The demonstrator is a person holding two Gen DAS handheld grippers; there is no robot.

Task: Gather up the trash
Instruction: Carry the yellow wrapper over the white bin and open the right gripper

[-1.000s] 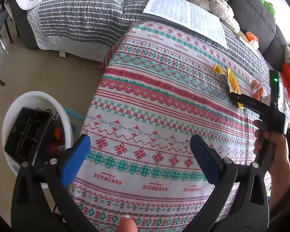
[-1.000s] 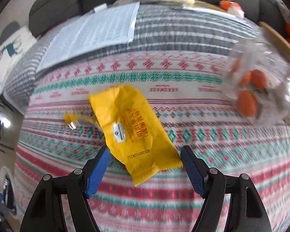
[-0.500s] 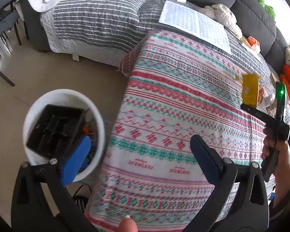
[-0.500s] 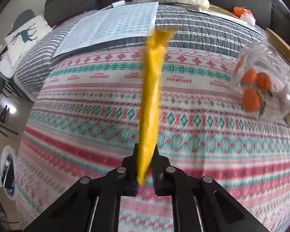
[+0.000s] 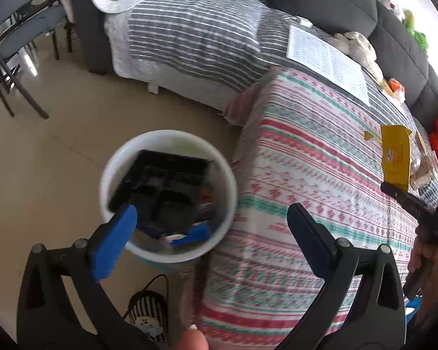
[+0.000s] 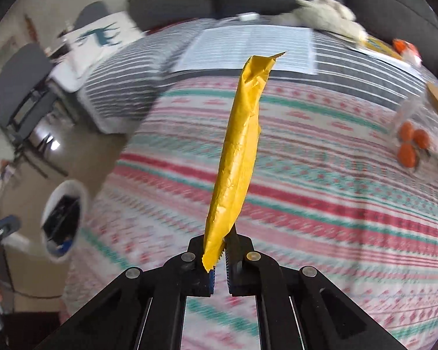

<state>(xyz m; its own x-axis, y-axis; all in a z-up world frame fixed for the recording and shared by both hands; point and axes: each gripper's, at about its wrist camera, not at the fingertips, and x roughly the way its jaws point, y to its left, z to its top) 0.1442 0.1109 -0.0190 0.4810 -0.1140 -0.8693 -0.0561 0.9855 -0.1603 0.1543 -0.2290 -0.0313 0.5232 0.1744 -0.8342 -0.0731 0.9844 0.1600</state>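
Pinching the yellow wrapper (image 6: 239,157) by its bottom edge, the right gripper (image 6: 219,265) has its fingers clenched on it — the wrapper stands upright above the patterned table (image 6: 321,204). The left gripper (image 5: 210,227) hangs spread and empty over the white bin (image 5: 108,175) on the floor — a black tray (image 5: 166,186) sits inside.

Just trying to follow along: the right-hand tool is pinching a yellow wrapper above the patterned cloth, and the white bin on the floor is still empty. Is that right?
Not quite: the bin is not empty. The left wrist view shows the white bin on the floor already holding a black plastic tray and other scraps. The rest holds: the right gripper has its fingers closed on the yellow wrapper above the patterned cloth.
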